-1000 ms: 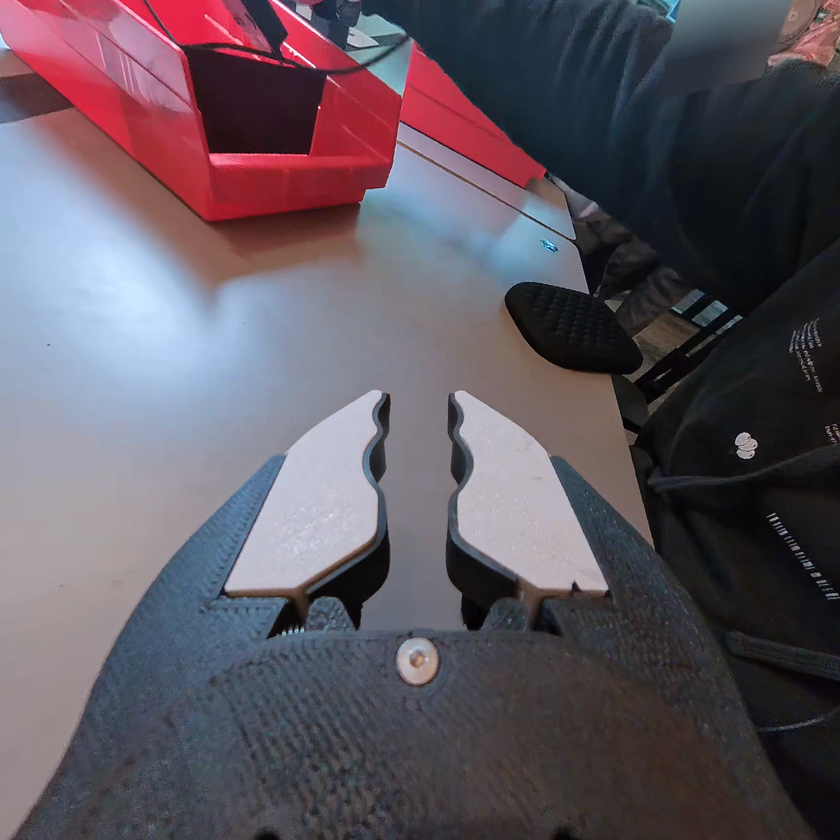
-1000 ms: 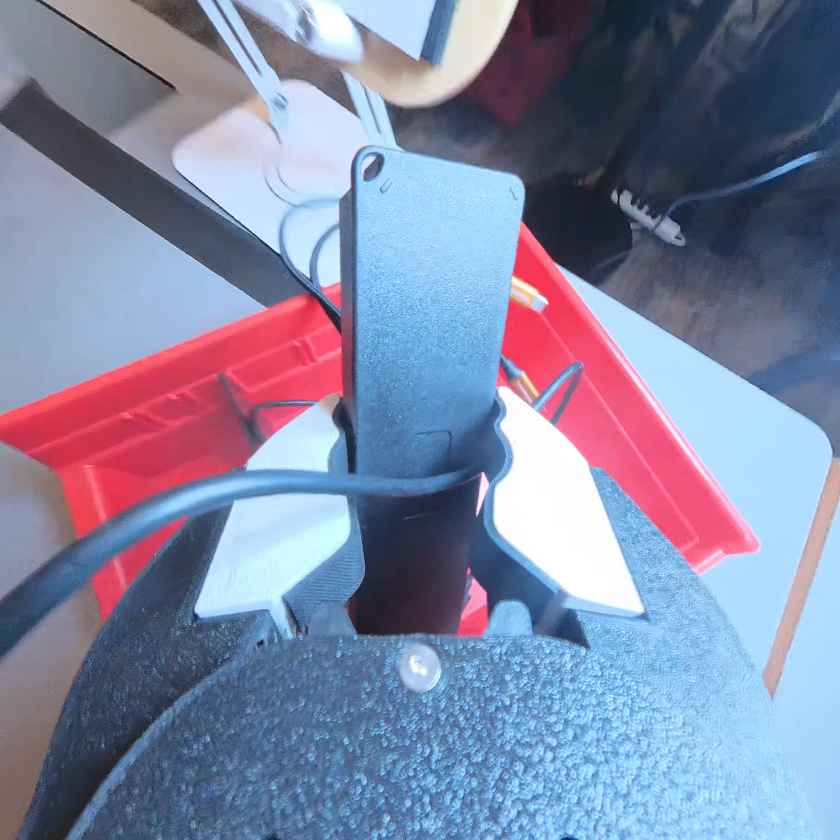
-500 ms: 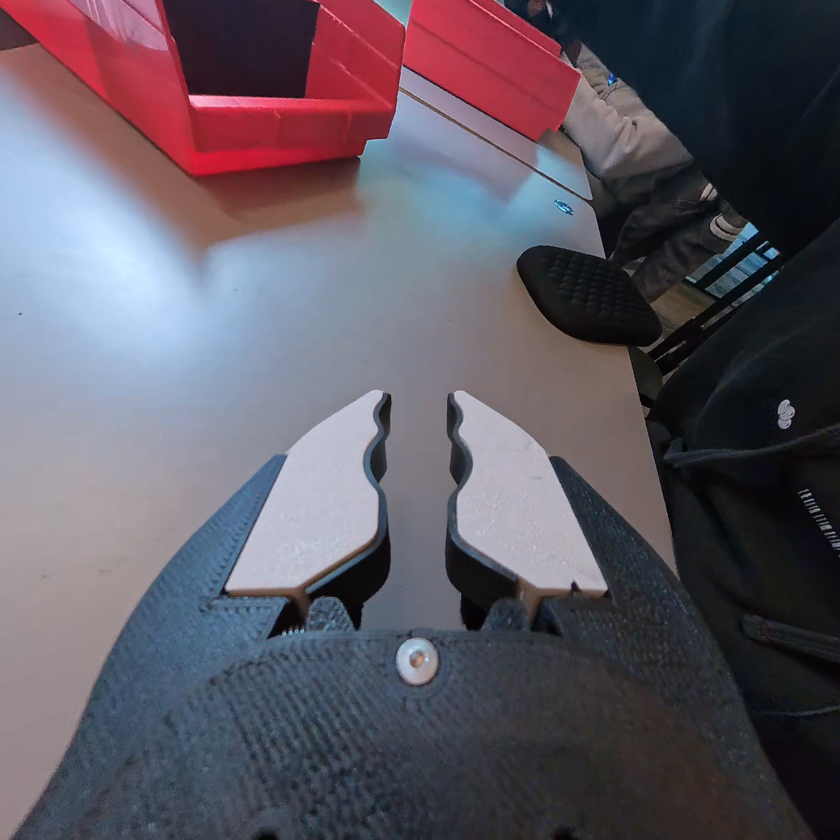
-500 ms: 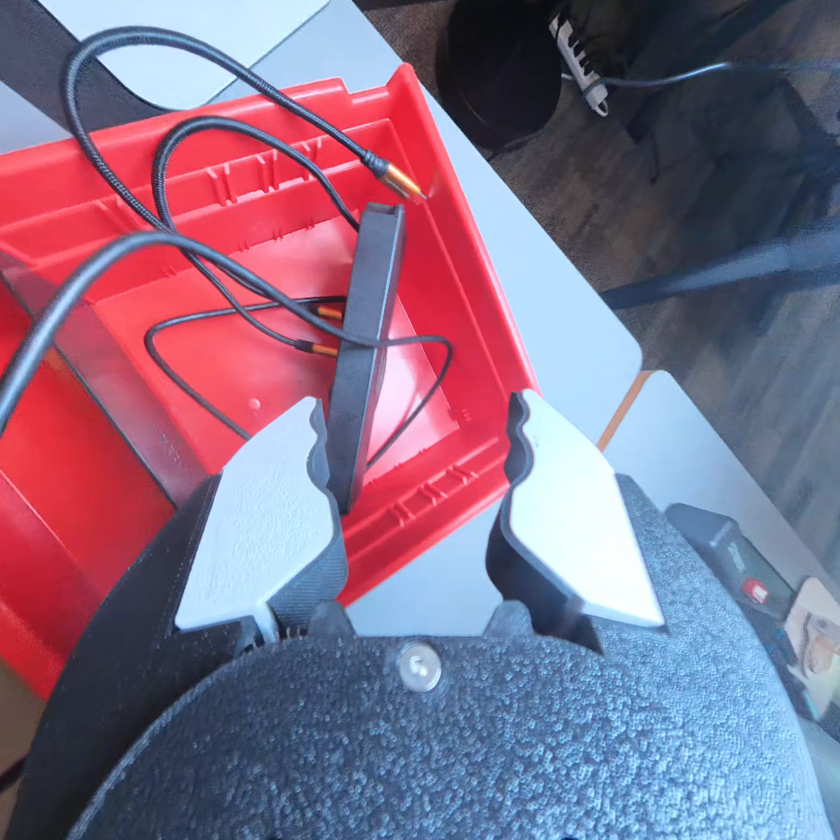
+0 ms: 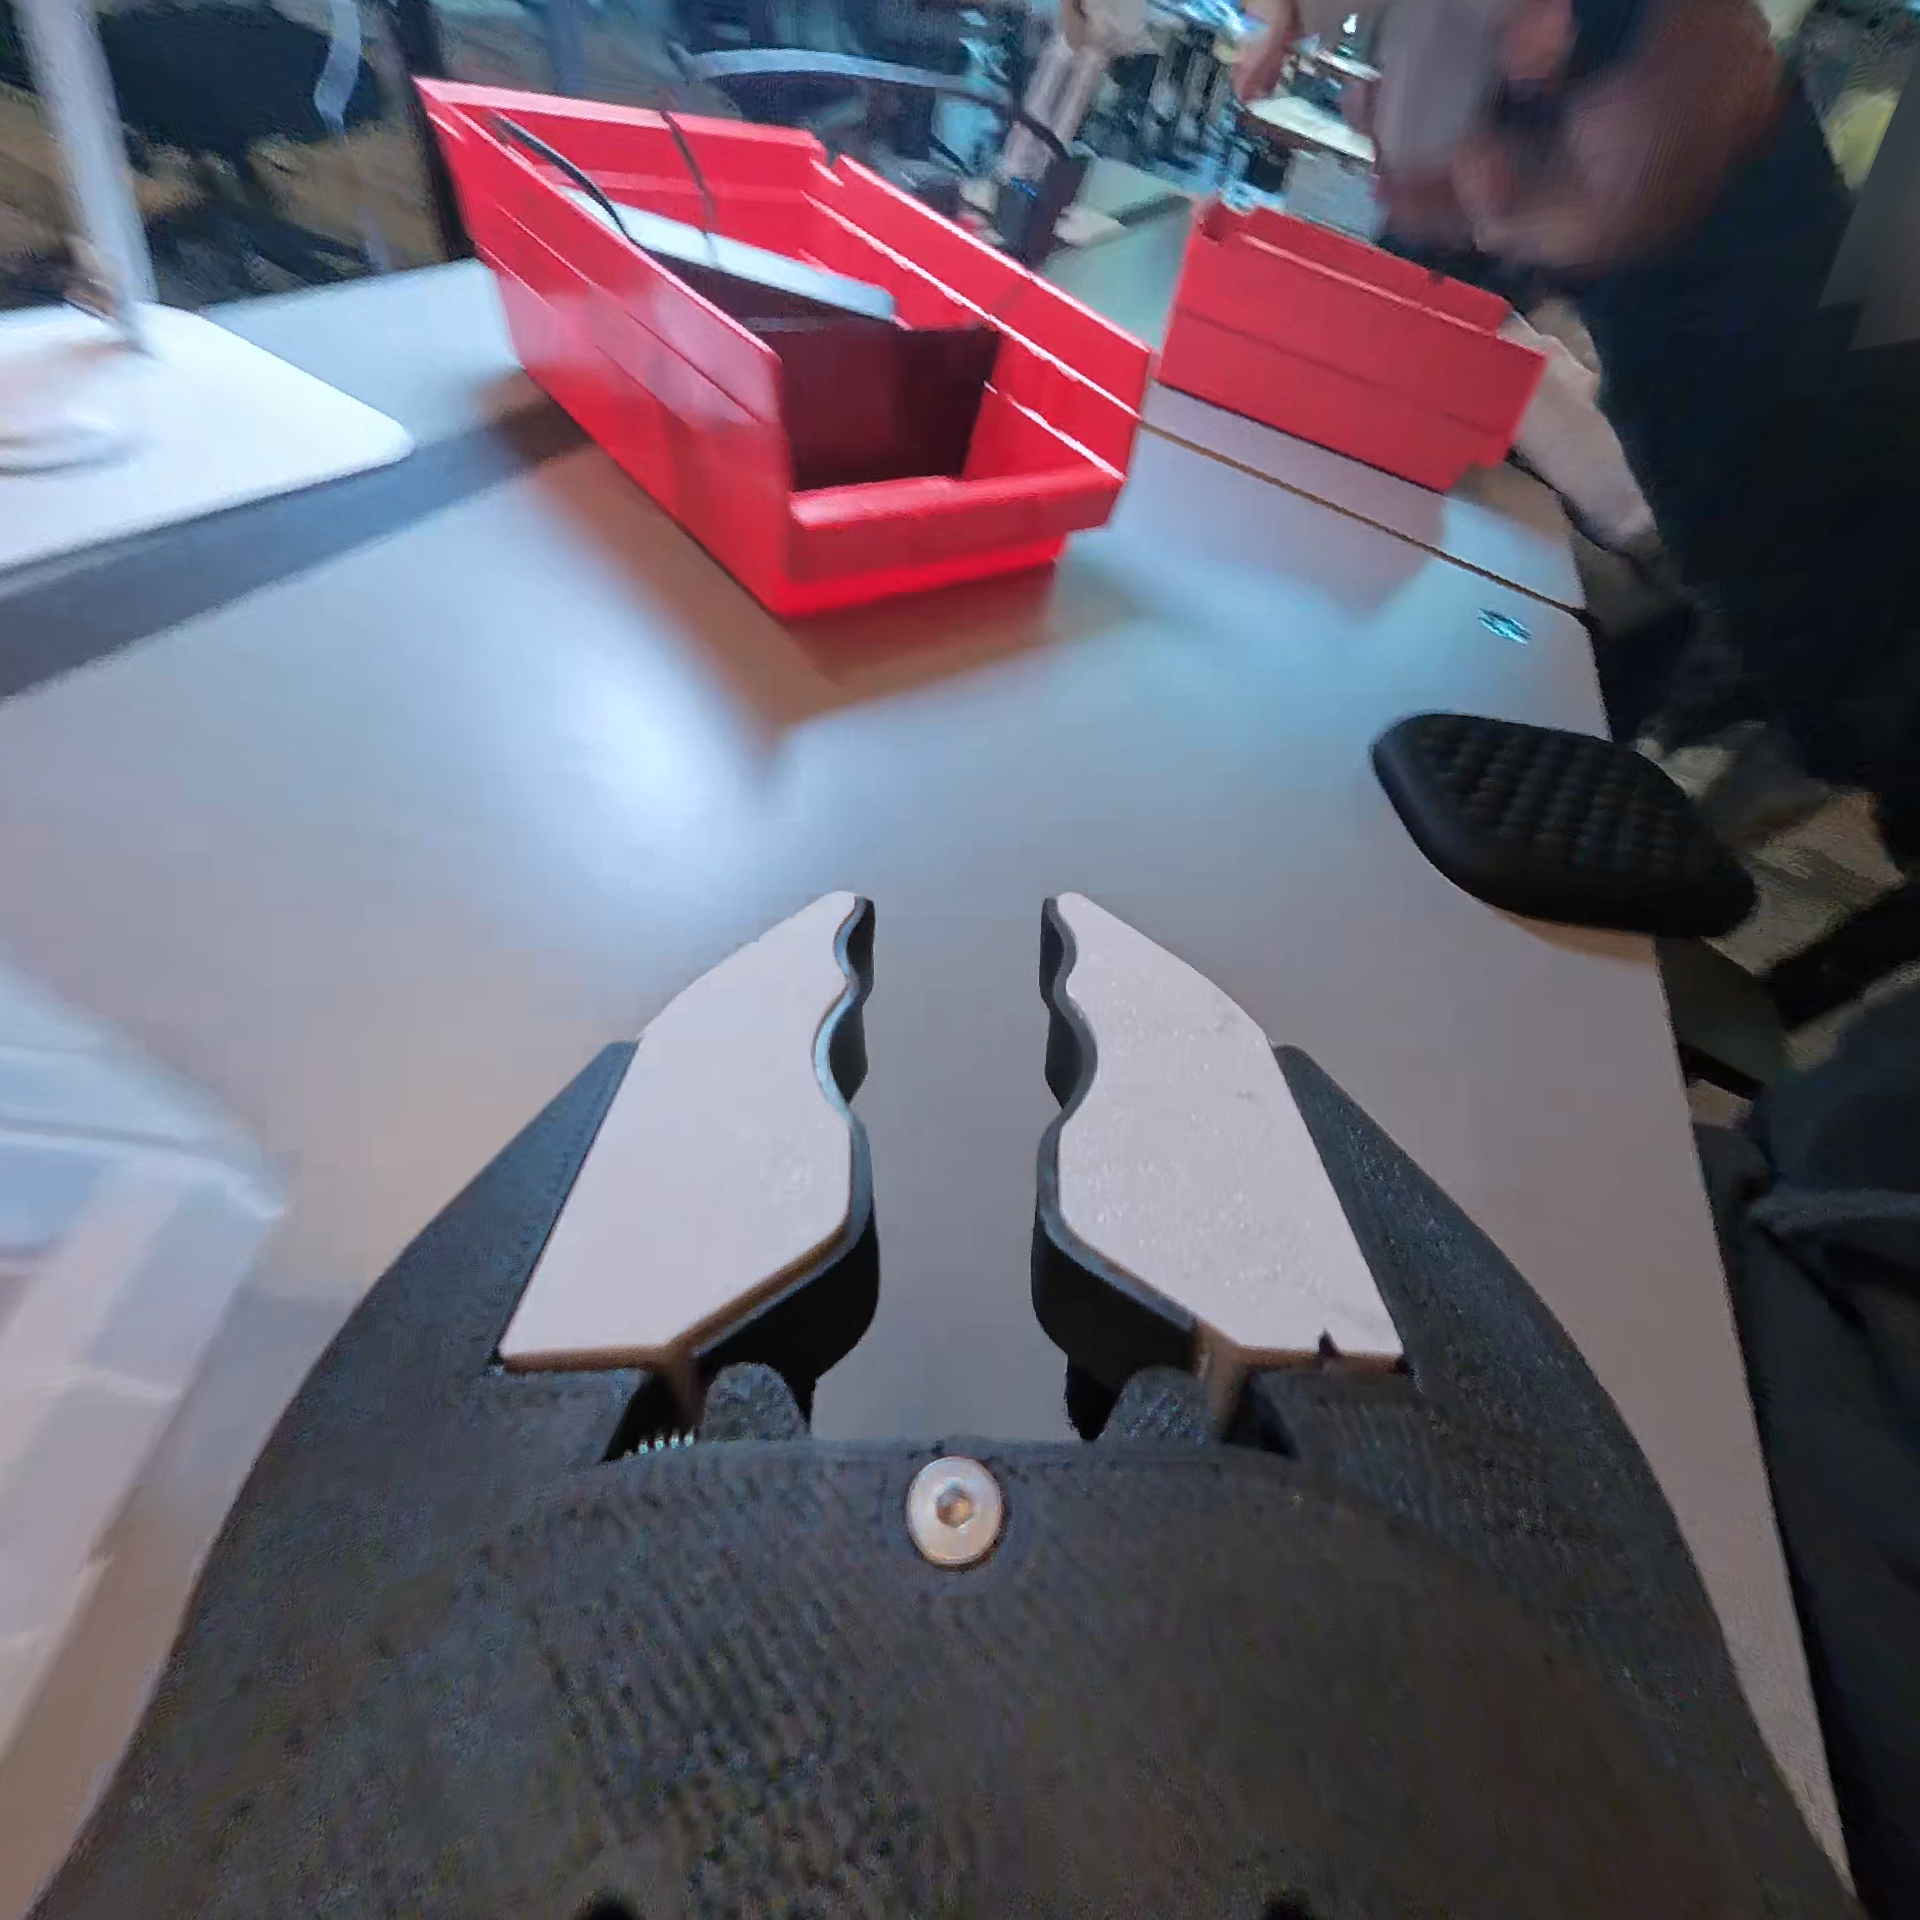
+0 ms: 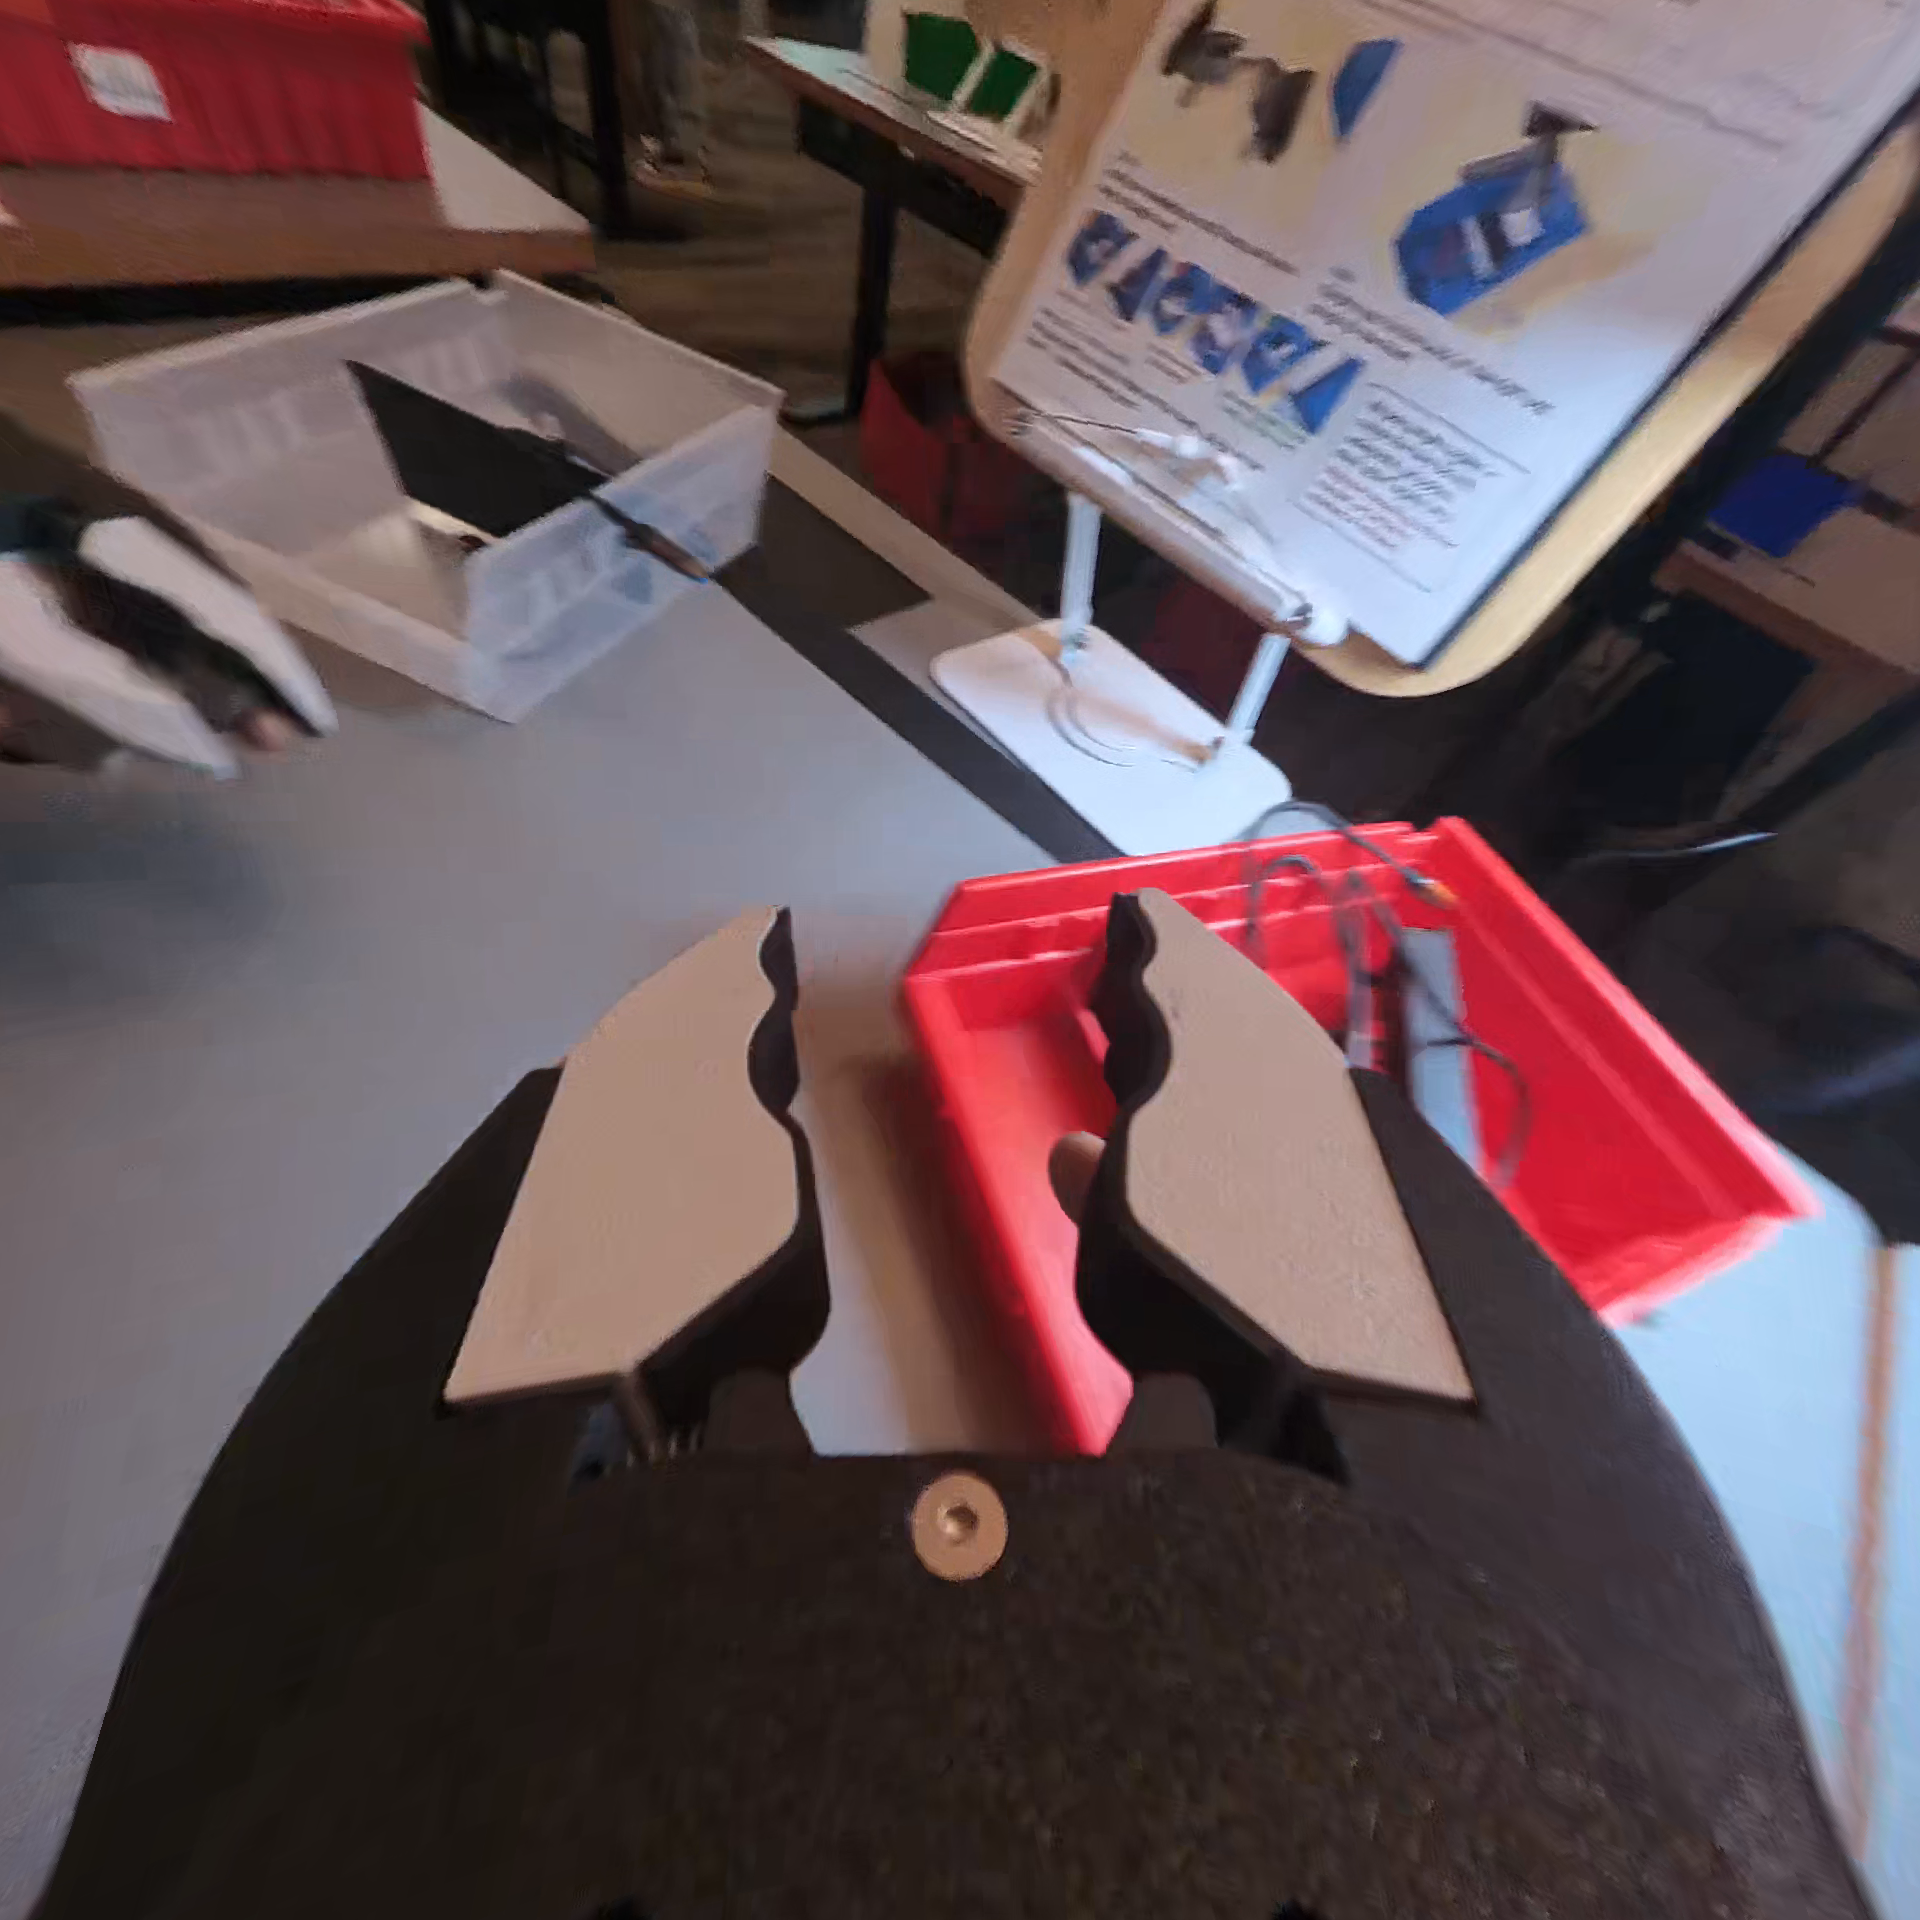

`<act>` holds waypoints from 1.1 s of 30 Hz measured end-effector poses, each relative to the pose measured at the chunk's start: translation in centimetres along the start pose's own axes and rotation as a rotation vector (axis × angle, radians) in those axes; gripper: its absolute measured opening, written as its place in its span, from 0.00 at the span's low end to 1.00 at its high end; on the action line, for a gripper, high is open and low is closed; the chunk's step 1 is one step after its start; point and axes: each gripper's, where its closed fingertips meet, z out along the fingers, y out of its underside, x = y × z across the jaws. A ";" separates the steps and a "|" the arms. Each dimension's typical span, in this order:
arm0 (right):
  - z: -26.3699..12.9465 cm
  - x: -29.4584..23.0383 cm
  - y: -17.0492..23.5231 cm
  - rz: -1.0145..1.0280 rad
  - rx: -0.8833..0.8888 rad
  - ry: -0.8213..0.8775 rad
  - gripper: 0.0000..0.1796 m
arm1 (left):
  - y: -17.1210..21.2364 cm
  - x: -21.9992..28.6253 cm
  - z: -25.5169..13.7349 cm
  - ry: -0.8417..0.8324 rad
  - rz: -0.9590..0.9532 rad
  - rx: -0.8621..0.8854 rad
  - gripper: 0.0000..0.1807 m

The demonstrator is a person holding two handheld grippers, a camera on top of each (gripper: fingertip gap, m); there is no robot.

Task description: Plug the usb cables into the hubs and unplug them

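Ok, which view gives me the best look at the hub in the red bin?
The right wrist view: it looks down into the red bin, so the hub and its cables show, though blurred. The left wrist view sees the bin from low and side-on, with only the hub's top above the wall.

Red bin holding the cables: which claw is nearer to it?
Right. The right claw is at the red bin; the left claw sits farther back.
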 end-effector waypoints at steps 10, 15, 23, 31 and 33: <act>3.2 -11.6 9.8 0.234 0.154 -0.148 0.04 | -6.7 -14.5 -11.8 -0.610 0.242 -0.134 0.17; 3.4 -11.8 10.1 0.227 0.172 -0.166 0.10 | -2.8 -22.5 -11.8 -0.670 0.470 -0.611 0.20; 3.2 -12.0 10.6 0.265 0.173 -0.197 0.10 | -4.2 -26.1 -11.0 -0.765 0.639 -0.733 0.02; 3.0 -12.5 9.9 0.225 0.200 -0.206 0.10 | -16.6 -19.1 -14.8 -0.768 0.593 -0.432 0.02; 3.0 -12.4 9.5 0.197 0.205 -0.193 0.10 | -18.4 -15.3 -14.2 -0.674 0.555 -0.342 0.02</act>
